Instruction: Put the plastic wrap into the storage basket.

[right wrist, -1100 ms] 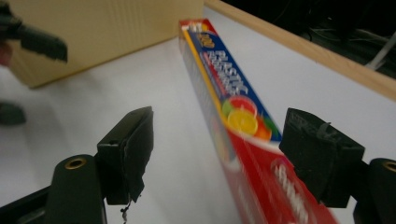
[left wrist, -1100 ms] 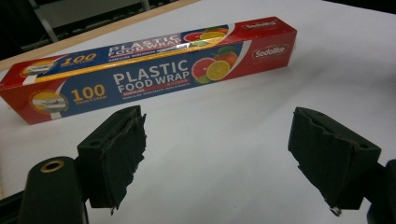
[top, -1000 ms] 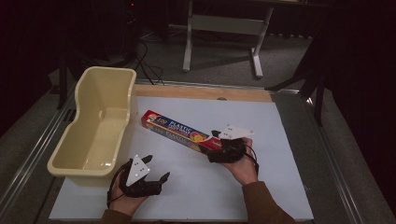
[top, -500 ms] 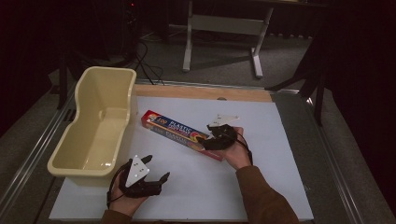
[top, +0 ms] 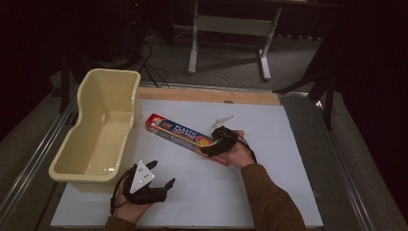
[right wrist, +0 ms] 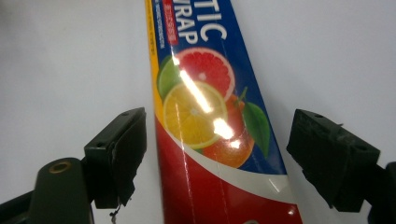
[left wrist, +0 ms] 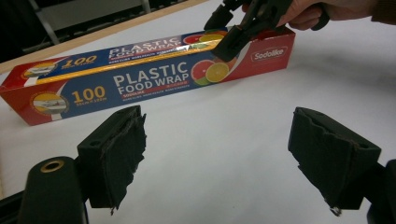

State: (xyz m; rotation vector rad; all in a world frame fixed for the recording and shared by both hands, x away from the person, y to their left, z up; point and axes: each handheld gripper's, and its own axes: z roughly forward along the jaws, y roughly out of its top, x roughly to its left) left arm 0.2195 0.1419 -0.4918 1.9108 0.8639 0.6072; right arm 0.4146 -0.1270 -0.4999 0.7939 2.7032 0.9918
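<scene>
A long blue and red plastic food wrap box point(top: 180, 135) lies slanted on the white sheet. My right gripper point(top: 210, 143) hangs over its red, fruit-printed right end. In the right gripper view the box point(right wrist: 210, 107) runs up between the gripper point(right wrist: 217, 156)'s two black pads with gaps on both sides. Those jaws have just been opening and stand open astride the box. My left gripper point(top: 162, 175) rests near the front edge, open with nothing between its pads point(left wrist: 116, 154). The left gripper view has the box point(left wrist: 140, 79) lengthwise ahead and the right gripper point(left wrist: 233, 28) on its far end.
A cream plastic tub point(top: 77, 149) stands at the left, close to the box's left end. The white sheet point(top: 279, 192) covers the table, with a wooden strip point(top: 207, 95) along its far edge. A metal stand point(top: 231, 26) is on the floor beyond.
My right hand has come left and down onto the box's right end, and its jaws stand wider than half a second ago. The left hand and the box have stayed put.
</scene>
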